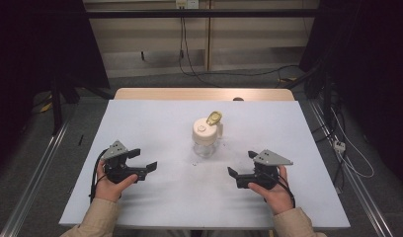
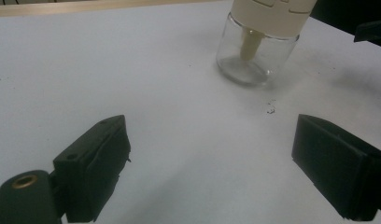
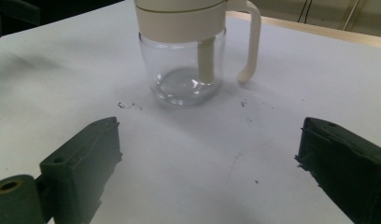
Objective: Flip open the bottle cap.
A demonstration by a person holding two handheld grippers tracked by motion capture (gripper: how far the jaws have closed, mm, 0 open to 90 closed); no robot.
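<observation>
room and surroundings, high view.
white sheet (image 1: 155, 123) covers a wooden tabletop (image 1: 204, 94); grey floor (image 1: 76, 123) around it; pale wall panels (image 1: 155, 39) beyond the far edge, black cables (image 1: 189, 64) trailing down; metal rails (image 1: 36, 168) flank both sides; corners dark.

High view looks down from above the worktop (image 1: 155, 123); both gripper views sit low, facing the shared glass jar (image 1: 206, 139) close up

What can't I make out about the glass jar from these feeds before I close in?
- Jar lid top: cut off by the upper edge in both gripper views.
- Gold flip cap: too small in the high view to tell how it latches.
- Handle: behind the jar in the left gripper view.
</observation>
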